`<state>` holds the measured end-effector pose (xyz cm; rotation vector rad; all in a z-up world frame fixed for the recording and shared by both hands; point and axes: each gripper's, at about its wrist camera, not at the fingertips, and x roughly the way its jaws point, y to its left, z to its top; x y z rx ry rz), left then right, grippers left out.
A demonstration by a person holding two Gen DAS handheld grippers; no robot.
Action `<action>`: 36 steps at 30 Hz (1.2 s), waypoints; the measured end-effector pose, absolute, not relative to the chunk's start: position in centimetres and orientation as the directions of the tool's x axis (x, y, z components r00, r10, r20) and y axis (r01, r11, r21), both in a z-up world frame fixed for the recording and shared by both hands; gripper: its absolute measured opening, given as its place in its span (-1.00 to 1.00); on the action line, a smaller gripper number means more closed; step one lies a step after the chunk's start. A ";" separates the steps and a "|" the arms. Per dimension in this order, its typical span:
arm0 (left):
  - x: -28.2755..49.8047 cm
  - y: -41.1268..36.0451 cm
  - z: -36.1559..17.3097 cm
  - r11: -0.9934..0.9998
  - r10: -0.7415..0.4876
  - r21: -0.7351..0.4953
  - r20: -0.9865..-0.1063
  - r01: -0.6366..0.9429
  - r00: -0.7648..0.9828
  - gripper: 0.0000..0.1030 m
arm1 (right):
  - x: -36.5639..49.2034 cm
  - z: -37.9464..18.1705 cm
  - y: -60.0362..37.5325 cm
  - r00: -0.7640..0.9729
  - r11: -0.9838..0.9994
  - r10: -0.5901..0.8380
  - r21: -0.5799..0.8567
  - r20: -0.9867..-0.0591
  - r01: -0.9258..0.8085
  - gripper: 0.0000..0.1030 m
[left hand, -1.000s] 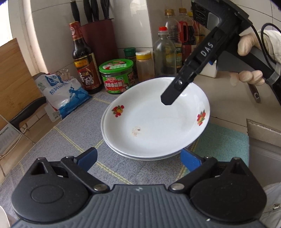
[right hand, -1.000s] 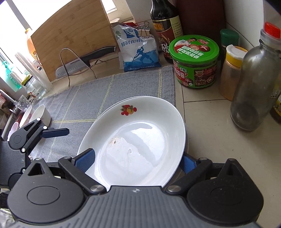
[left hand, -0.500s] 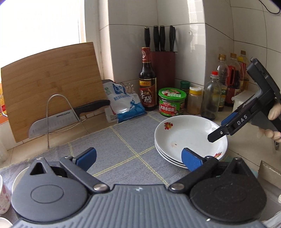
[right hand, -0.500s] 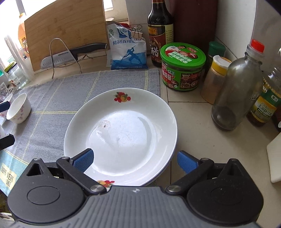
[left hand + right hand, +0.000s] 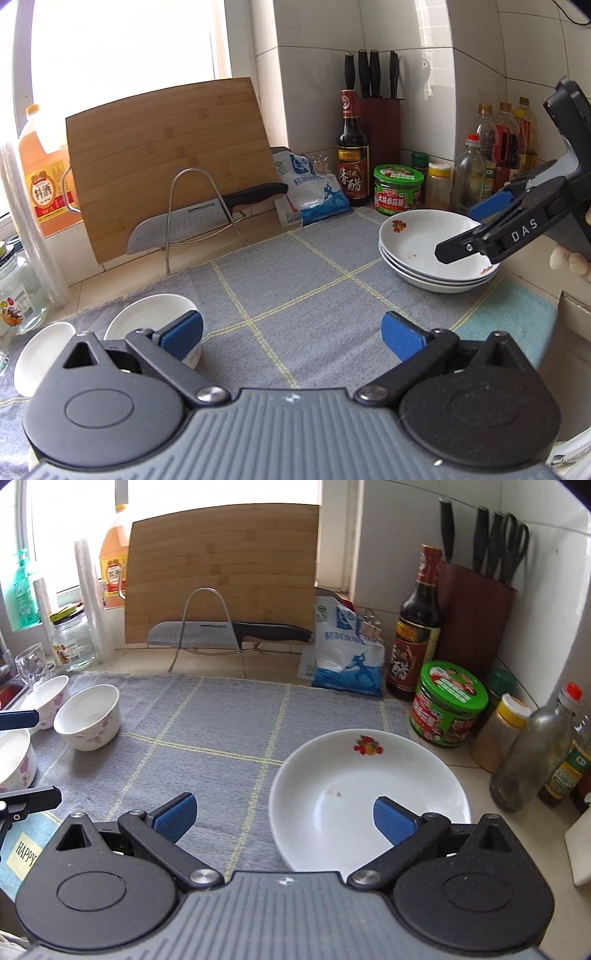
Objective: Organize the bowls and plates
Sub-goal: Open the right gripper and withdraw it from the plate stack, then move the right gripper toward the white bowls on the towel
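On the grey checked mat (image 5: pixel 207 716), near its right end, the stack of plates (image 5: pixel 432 254) sat beside the green-lidded jar (image 5: pixel 448 701), and three bowls (image 5: pixel 88 722) stood at the left end. Your right gripper (image 5: pixel 282 814) had just been opening; its jaws stood wide apart with nothing between them, one finger (image 5: pixel 393 819) above the top plate. Your left gripper (image 5: pixel 291 332) was also wide open and empty, with its left pad (image 5: pixel 183 332) in front of a bowl.
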<state>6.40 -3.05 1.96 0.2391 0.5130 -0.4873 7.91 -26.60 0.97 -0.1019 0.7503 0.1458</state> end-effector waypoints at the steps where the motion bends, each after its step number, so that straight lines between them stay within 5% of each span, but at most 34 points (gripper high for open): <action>1: 6.2 -2.4 1.9 0.862 -0.384 0.094 -0.520 0.498 0.763 0.99 | 7.7 1.0 -25.4 0.725 0.982 0.100 -0.051 -0.682 -0.184 1.00; 11: 4.9 3.9 1.4 0.905 -0.306 0.094 -0.538 0.416 0.786 0.99 | 7.2 0.5 -17.1 0.706 0.948 0.201 -0.047 -0.679 -0.315 1.00; 36: 3.4 14.3 -3.2 0.935 -0.187 0.117 -0.638 0.334 0.747 0.98 | 10.7 -2.0 -2.5 0.477 0.764 0.575 0.227 -0.665 -0.604 1.00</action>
